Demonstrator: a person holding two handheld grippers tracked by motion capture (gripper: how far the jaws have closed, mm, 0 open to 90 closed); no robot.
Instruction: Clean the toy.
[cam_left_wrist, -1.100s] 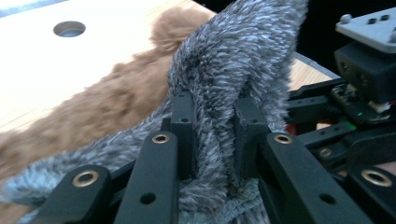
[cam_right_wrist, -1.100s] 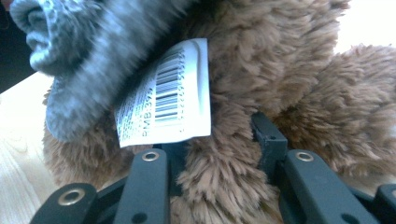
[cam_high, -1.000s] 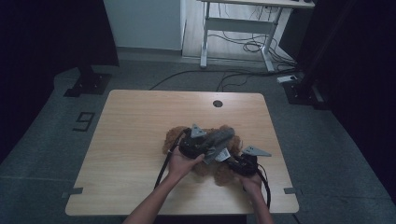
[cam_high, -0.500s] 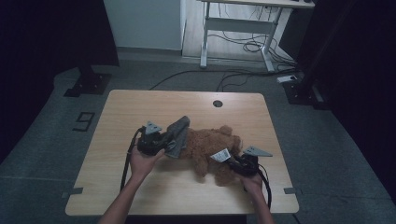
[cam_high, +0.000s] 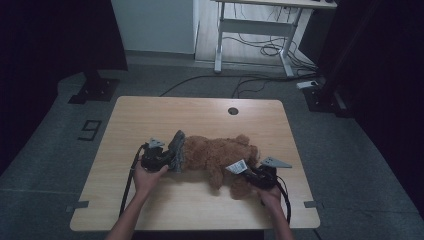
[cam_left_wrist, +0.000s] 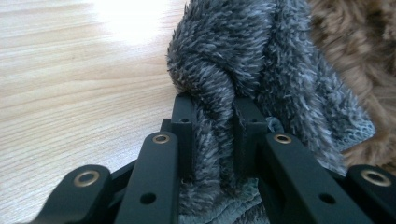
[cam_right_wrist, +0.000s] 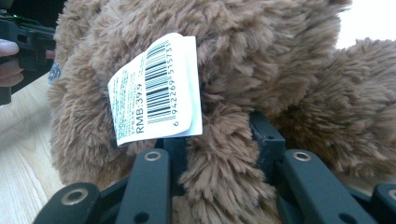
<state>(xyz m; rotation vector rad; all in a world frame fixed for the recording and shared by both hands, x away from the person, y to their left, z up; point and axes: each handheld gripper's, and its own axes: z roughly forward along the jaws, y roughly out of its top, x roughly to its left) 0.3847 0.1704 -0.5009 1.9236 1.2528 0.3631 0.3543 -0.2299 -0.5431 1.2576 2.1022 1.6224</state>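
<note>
Between the left fingers (cam_left_wrist: 183, 126), grey cloth (cam_left_wrist: 243, 60)

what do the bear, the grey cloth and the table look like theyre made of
Bear: brown plush, long shaggy pile, likely synthetic; a glossy paper tag hangs on it.
Grey cloth: fluffy fleece-like fabric, with a knit backing at its edge.
Table: light wood grain, smooth matte, possibly laminate.
</note>
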